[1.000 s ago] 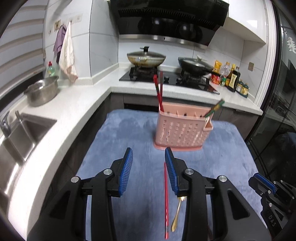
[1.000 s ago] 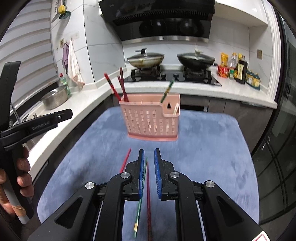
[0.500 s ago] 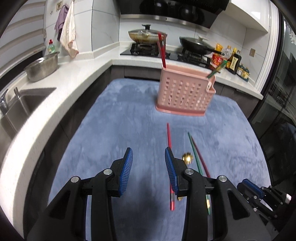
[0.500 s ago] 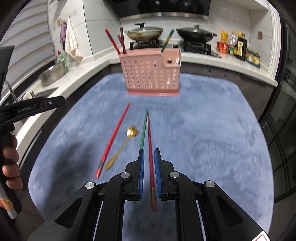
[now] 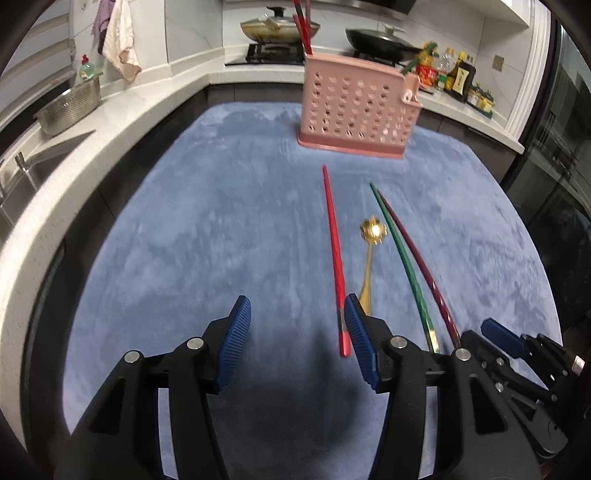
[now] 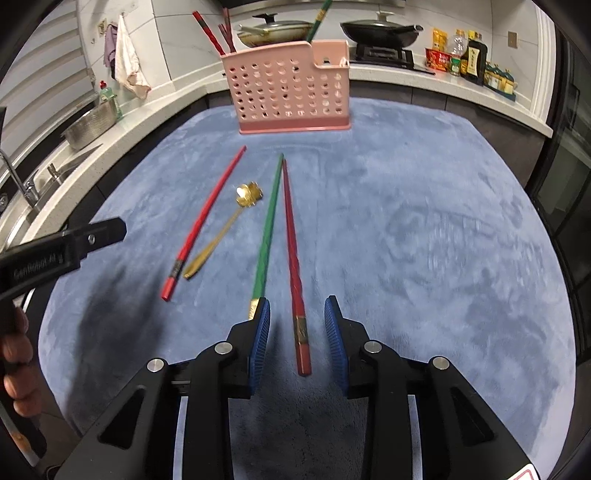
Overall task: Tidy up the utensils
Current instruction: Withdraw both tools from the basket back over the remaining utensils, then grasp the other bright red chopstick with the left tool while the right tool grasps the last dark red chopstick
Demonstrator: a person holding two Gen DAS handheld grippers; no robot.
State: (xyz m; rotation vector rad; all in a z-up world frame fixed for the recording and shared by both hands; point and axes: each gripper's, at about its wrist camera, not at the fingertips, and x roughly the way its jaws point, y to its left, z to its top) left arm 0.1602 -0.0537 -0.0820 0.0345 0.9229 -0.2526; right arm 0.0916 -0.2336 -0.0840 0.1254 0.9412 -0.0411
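A pink perforated utensil holder (image 5: pixel 356 109) (image 6: pixel 291 94) stands at the far side of the blue mat (image 5: pixel 221 221) and holds red and green chopsticks. On the mat lie a bright red chopstick (image 5: pixel 334 254) (image 6: pixel 205 218), a gold spoon (image 5: pixel 369 266) (image 6: pixel 225 232), a green chopstick (image 5: pixel 400 254) (image 6: pixel 269 225) and a dark red chopstick (image 5: pixel 421 258) (image 6: pixel 291 254). My left gripper (image 5: pixel 297 339) is open and empty, near the bright red chopstick's near end. My right gripper (image 6: pixel 297 347) is open, its fingers either side of the dark red chopstick's near end.
A white counter (image 5: pixel 122 122) with a sink (image 5: pixel 22 177) and a steel basin (image 5: pixel 70 107) runs along the left. A stove with a wok (image 5: pixel 277 27) and a pan (image 6: pixel 376 31) is behind the holder. Bottles (image 6: pixel 469 55) stand at the back right.
Both grippers have dropped low over the mat and pulled back from the holder. The right gripper went from shut to open, now straddling the dark red chopstick. The left gripper opened wider.
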